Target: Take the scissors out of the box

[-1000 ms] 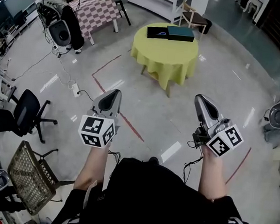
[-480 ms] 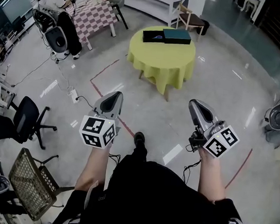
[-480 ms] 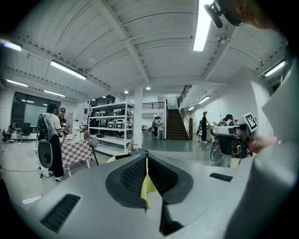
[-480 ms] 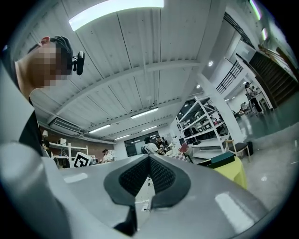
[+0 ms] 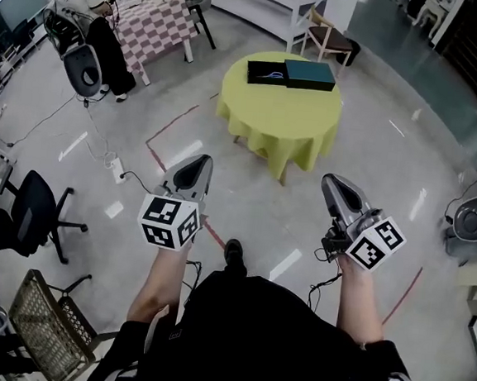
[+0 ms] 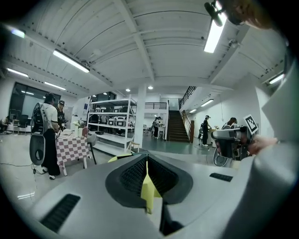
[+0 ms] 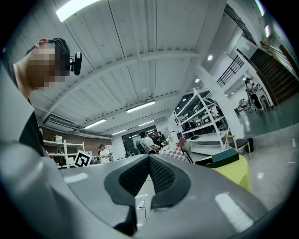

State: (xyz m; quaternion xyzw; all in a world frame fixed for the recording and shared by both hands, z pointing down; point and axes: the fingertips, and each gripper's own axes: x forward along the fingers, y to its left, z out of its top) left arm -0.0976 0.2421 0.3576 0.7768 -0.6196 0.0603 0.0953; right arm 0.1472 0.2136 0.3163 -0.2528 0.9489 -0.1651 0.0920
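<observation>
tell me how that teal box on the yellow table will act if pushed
The teal box looks flat and low, so it probably slides rather than tips. The draped yellow cloth beneath may bunch and drag with it.

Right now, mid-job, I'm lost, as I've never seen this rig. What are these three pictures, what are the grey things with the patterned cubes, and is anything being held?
There is no robot here. A person stands on the floor with a hand-held gripper in each hand. The head view looks down from the person's head, with the left gripper at left and the right gripper at right. The patterned cubes are part of them. The other two pictures come from a camera riding on each gripper, looking along its fingers. Both pairs of fingers are closed together with nothing between them. Some way ahead, a round table with a yellow cloth carries a black box and a teal box beside it. What lies in the black box is too small to tell.
</observation>
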